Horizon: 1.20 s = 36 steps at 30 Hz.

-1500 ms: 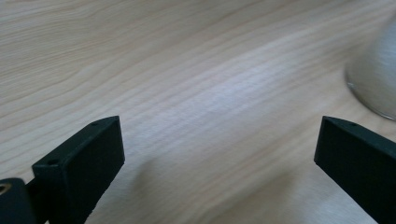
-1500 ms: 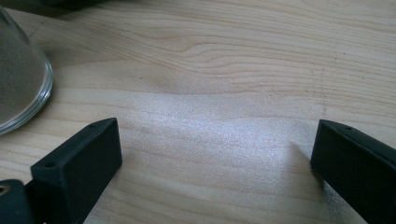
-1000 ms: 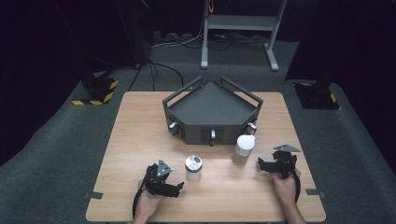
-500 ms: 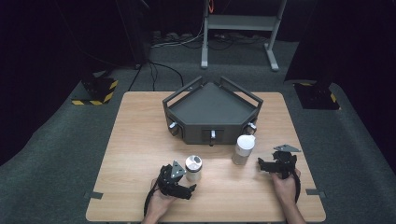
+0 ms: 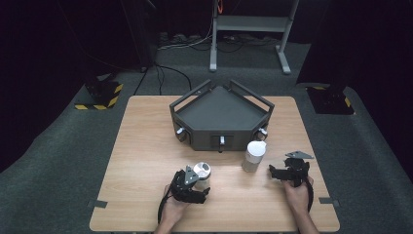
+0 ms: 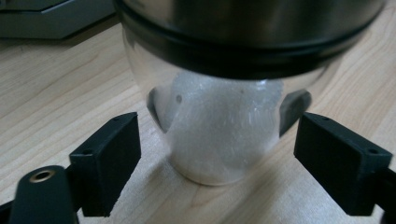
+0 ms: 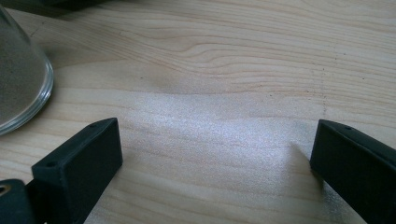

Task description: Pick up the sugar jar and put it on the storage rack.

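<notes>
Near the table's (image 5: 146, 146) front edge, left of centre, my left gripper (image 6: 217, 156) has just been closing around the steel shaker (image 5: 201, 171), its glassy base between my pads (image 6: 109, 158), which have not yet pressed on it. To the right, my right gripper (image 7: 212, 168) rests spread wide over bare wood, the white-capped jar (image 5: 254, 155) just to its left.

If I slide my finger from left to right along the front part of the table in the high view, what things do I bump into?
left gripper → small metal-lidded jar, sitting between its jaws → taller white-capped jar → right gripper
</notes>
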Tool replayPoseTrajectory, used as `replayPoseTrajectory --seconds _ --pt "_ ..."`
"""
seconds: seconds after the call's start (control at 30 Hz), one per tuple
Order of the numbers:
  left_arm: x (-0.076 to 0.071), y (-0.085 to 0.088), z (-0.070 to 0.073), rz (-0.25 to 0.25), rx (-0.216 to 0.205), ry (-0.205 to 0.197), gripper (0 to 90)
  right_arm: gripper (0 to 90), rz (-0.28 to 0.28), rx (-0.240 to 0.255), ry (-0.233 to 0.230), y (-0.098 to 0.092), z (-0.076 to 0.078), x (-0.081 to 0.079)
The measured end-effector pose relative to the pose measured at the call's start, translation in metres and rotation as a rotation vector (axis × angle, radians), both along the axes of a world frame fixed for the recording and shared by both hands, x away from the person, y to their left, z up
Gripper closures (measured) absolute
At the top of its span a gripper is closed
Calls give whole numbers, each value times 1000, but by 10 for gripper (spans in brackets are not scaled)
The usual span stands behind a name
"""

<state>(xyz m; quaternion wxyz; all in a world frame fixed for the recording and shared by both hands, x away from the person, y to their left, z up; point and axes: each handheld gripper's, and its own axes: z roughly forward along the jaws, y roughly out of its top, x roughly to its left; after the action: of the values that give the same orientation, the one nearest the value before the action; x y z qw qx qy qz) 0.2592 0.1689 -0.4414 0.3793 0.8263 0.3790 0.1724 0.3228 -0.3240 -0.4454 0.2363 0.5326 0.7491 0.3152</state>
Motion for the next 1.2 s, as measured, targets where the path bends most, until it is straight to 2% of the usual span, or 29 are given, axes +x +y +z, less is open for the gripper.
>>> replayPoseTrajectory --seconds 0.17,0.63,0.77,1.0,1.2 --pt "0 -3 -2 5 -10 -7 194 18 0 0 0 0 0 0" --pt "1 -10 -2 11 -5 -22 262 18 0 0 0 0 0 0" --pt "-1 -10 -1 21 -7 -30 306 18 0 0 0 0 0 0" --pt "-2 -11 -1 20 -8 -33 311 18 0 0 0 0 0 0" --pt "0 -13 1 6 9 -41 312 18 1 0 0 0 0 0"
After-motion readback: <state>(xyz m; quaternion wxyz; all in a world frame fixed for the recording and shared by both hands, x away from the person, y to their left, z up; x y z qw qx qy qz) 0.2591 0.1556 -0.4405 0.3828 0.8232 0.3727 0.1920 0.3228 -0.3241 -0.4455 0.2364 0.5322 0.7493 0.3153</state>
